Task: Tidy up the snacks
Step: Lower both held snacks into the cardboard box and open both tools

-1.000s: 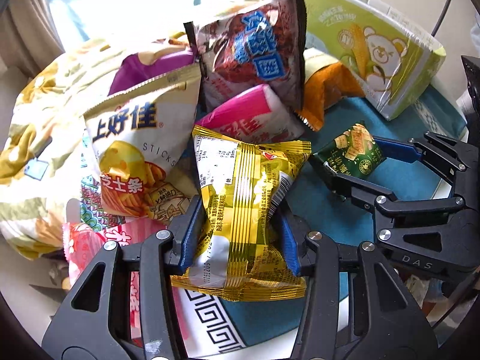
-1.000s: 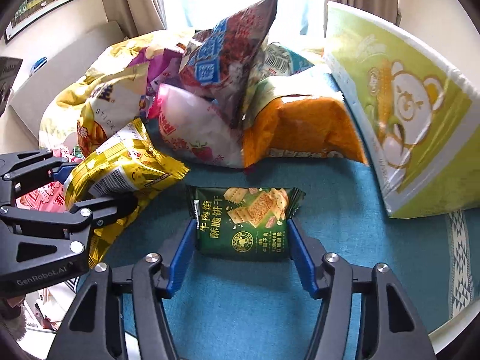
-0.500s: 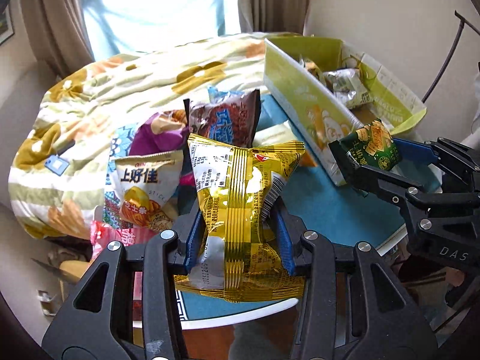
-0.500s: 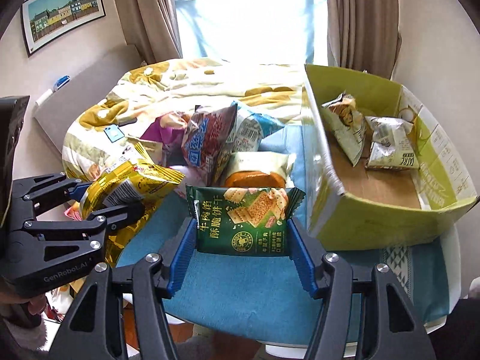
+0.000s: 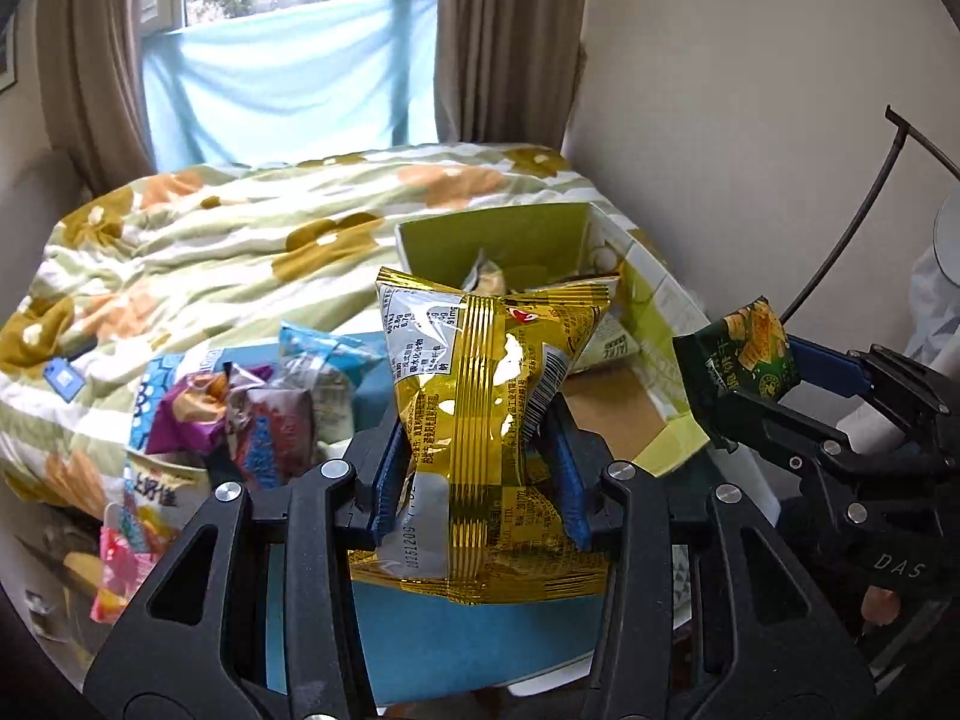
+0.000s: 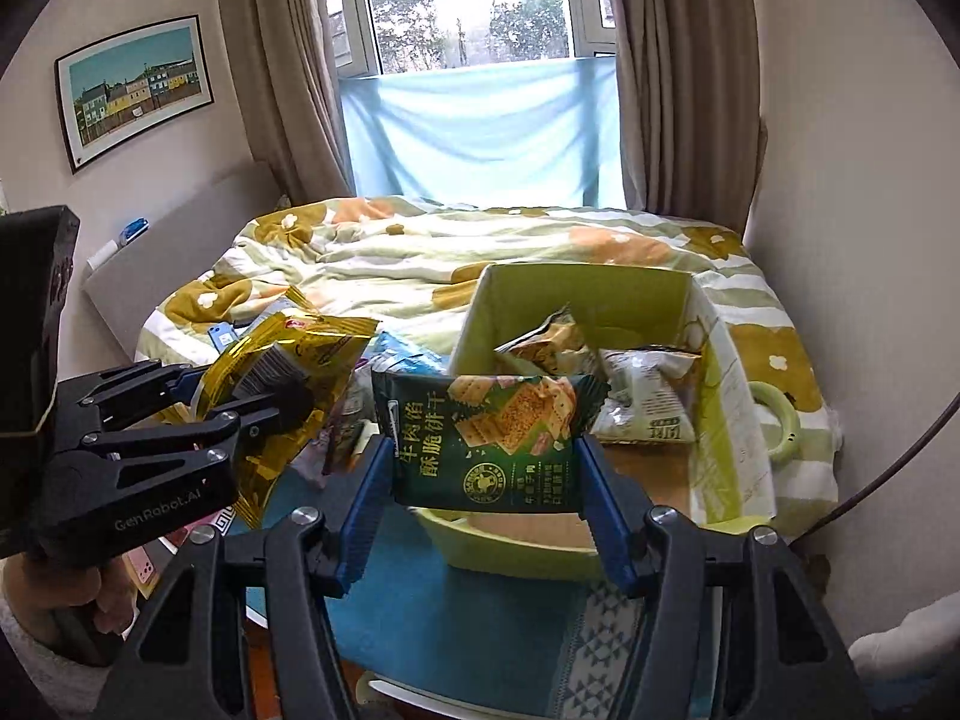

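Observation:
My left gripper (image 5: 477,474) is shut on a gold foil snack bag (image 5: 486,420), held high over the blue-topped table (image 5: 456,636). That gold bag (image 6: 288,384) also shows at the left of the right wrist view. My right gripper (image 6: 486,468) is shut on a dark green cracker packet (image 6: 489,441), lifted in front of the green cardboard box (image 6: 726,396). The same green packet (image 5: 747,354) appears at the right of the left wrist view. Two pale snack bags (image 6: 645,399) lie inside the box. A pile of loose snack bags (image 5: 252,414) stays on the table's left side.
A bed with a flowered quilt (image 6: 510,240) lies beyond the table, under a curtained window (image 6: 480,6). The wall (image 5: 750,90) stands close on the right. A black curved cable (image 5: 852,228) arcs at the right. A hand (image 6: 72,600) grips the left tool's handle.
Both grippers have risen well above the table with their packets still held. The view has opened from the snack pile to the whole box, bed and window.

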A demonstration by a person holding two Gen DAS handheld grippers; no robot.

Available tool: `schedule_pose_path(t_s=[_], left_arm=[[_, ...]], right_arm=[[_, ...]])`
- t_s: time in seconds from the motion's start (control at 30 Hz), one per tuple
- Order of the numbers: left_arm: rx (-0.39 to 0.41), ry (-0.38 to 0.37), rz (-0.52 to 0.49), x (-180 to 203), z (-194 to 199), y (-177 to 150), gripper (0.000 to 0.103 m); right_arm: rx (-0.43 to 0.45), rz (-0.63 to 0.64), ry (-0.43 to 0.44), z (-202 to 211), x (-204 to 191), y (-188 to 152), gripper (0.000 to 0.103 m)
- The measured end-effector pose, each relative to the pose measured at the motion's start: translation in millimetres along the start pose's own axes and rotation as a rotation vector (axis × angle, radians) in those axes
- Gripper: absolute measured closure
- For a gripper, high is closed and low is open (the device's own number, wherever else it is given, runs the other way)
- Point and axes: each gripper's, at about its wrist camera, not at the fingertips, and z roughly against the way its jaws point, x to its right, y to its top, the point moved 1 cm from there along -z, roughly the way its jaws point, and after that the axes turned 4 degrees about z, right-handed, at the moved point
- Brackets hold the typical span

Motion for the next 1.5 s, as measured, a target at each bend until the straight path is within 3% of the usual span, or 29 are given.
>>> schedule_pose_path(t_s=[0.27,0.5,0.57,0.6,0.63,0.67,0.87,1.23,1.37,1.5], left_arm=[[-0.118,-0.017,-0.022,31,-73,22,0.064],[-0.237,-0.033,-0.035,39,-124,24,0.062],[-0.243,-0.009,-0.044,40,-130,24,0.046],[-0.239,-0.010,-0.044,39,-131,25,0.020],[-0.225,-0.011,-0.040,37,-129,26,0.003],[-0.204,-0.011,-0.037,35,-125,27,0.000],[-0.187,0.015,-0.051,18,-106,28,0.000],[-0.142,0.012,0.031,-19,-79,22,0.000],[-0.161,0.022,0.049,-30,-82,18,0.000],[-0.168,0.031,0.060,-37,-82,14,0.000]], right_arm=[[-0.037,-0.100,-0.048,-14,67,8,0.046],[-0.088,-0.166,-0.082,-35,100,12,0.046],[-0.096,-0.183,-0.082,-41,106,14,0.046],[-0.099,-0.191,-0.080,-44,109,15,0.046],[-0.101,-0.198,-0.080,-47,111,16,0.046],[-0.105,-0.202,-0.080,-49,113,17,0.046],[-0.127,-0.229,-0.063,-62,120,16,0.046],[-0.211,-0.234,-0.025,-101,114,16,0.046],[-0.248,-0.222,-0.030,-118,107,16,0.045],[-0.258,-0.244,-0.028,-128,106,14,0.035]])
